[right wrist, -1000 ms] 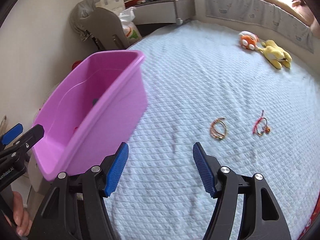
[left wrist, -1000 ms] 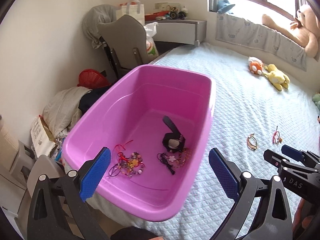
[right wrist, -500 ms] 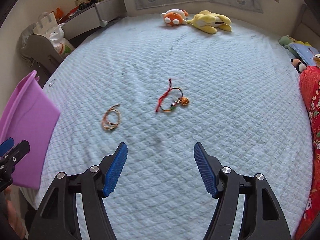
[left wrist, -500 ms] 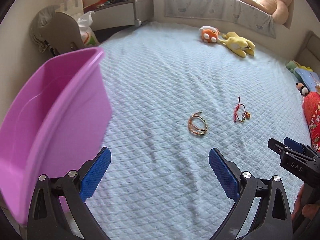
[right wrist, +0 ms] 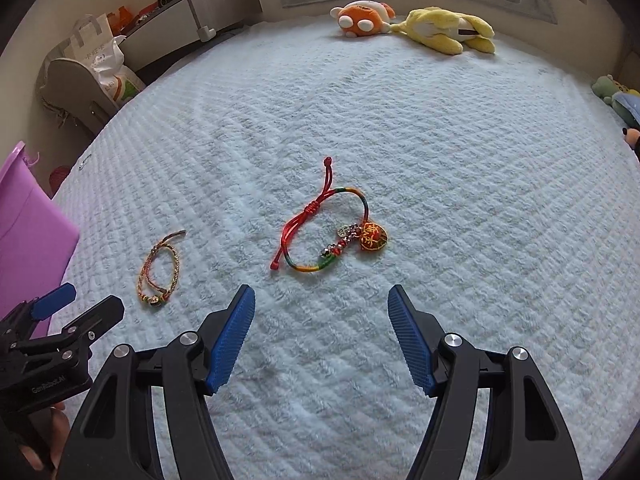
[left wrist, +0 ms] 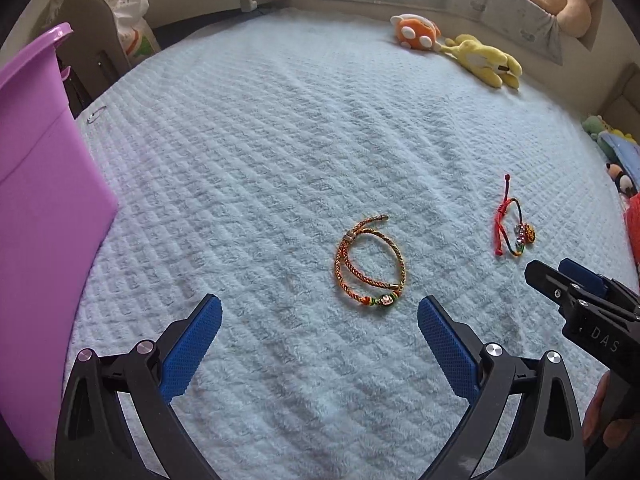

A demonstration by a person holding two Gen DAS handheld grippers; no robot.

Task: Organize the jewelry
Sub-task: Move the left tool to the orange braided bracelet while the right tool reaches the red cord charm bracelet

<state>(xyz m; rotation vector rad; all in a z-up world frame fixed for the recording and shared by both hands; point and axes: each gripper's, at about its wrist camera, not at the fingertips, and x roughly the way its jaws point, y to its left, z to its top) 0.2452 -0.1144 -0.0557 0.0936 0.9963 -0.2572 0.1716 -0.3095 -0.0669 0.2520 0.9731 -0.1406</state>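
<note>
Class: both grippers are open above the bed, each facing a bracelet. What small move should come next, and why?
Probably lower the left gripper onto the orange braided bracelet: it lies flat just ahead, between the open jaws, not yet grasped. The right gripper likewise faces the red bracelet.

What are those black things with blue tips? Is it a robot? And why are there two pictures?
No robot: a person holds a grabbing tool in each hand, each carrying a camera, so each picture looks along one tool. The left claw is open over a braided orange bracelet. The right claw is open near a red string bracelet with a charm. Both bracelets lie on a pale blue bed cover. Nothing is held. A purple tub stands at the left, and plush toys lie far back.
</note>
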